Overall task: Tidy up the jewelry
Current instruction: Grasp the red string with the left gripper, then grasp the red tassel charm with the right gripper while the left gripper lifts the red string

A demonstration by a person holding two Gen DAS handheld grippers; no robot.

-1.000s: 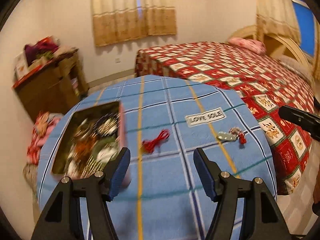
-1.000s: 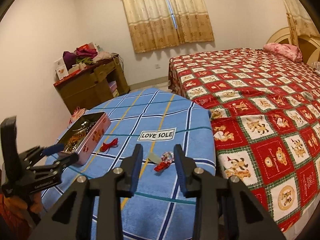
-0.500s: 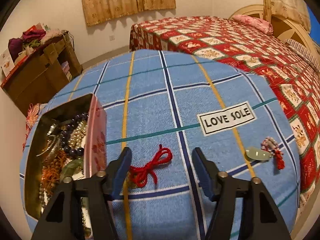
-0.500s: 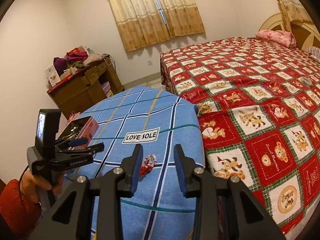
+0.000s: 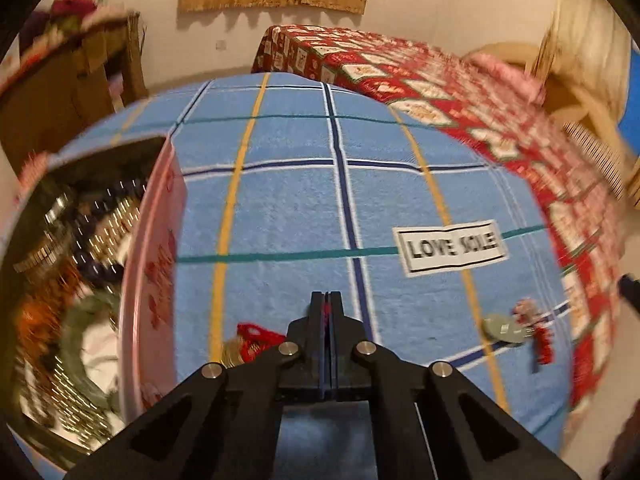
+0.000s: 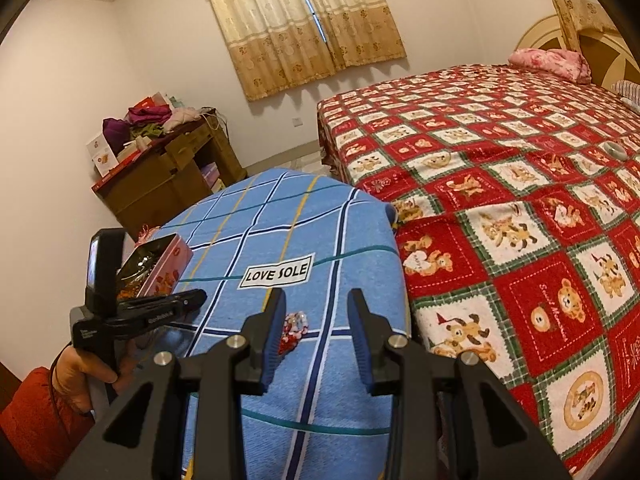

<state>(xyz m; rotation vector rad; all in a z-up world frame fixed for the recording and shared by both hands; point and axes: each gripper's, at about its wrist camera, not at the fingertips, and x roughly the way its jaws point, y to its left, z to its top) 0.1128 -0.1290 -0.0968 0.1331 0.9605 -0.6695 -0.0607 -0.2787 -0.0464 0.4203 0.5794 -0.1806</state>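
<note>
- Left gripper (image 5: 327, 300): jaws fully closed, a sliver of the red cord bracelet (image 5: 260, 338) pinched between them; the rest lies on the desk (image 5: 280, 208) beside the pink jewelry tin (image 5: 154, 280).
- Right gripper (image 6: 316, 320): jaws partly open and empty, above the jade pendant with red tassel (image 6: 294, 330).
- Risk: so thin a pinch may let the cord slip on lifting, or snag the cloth.

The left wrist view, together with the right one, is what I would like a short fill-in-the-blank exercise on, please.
1. The white label on the blue cloth reads ____.
2. The left gripper is ____ on the red cord.
3. The right gripper stands ____, holding nothing.
4. In the left wrist view, the pink tin lies ____ of the red cord.

Missing words: LOVE SOLE; shut; open; left.
</note>
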